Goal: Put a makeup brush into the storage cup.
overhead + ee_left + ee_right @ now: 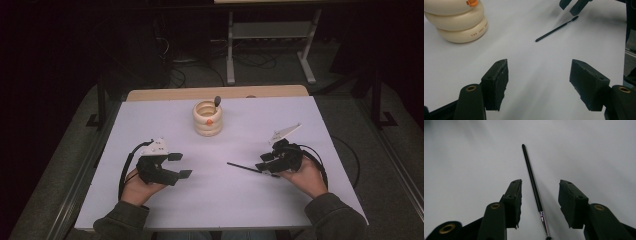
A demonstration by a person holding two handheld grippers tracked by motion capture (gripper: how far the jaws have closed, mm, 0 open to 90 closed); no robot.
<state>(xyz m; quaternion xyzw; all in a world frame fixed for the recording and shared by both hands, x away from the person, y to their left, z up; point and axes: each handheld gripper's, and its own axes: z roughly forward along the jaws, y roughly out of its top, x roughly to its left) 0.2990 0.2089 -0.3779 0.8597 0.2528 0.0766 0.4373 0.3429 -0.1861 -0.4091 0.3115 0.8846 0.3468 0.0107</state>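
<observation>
Right hand-held gripper open, straddling makeup brush on desk; we close mid-handle. Left hand-held gripper open, empty.

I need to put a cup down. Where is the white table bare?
Bare: both sides of the cream ringed holder, and the front edge between the forearms. Crowded: around the thin black brush by the right hand-held gripper.

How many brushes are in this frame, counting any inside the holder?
2. One brush lies on the table between the right tool's open jaws; another stands in the cream holder. More may hide inside.
</observation>
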